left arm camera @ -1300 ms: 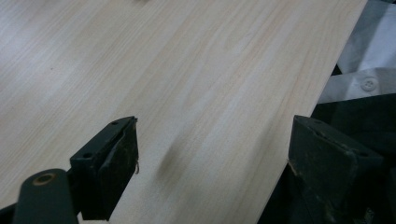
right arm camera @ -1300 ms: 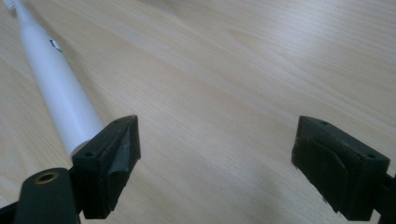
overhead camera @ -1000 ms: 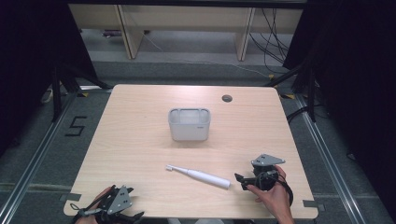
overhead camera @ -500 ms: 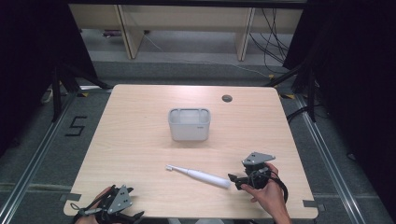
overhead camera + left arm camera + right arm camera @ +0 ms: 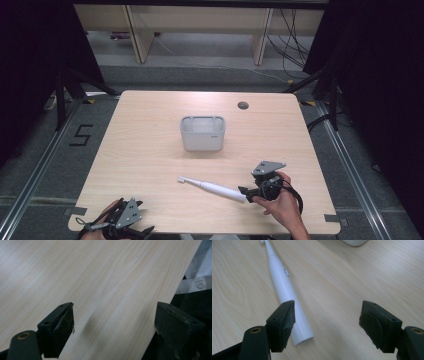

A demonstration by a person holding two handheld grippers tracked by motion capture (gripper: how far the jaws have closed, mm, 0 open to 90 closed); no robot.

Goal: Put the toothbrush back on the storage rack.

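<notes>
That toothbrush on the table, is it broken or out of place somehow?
Nothing stands out. The electric toothbrush lies flat and whole on the table, near the open right gripper, apart from the upright grey container.

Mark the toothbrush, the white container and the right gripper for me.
toothbrush (image 5: 215,187): high view, middle of its white handle.
white container (image 5: 202,140): high view, its front wall.
right gripper (image 5: 327,320): right gripper view, the gap midway between its open jaw tips.
</notes>
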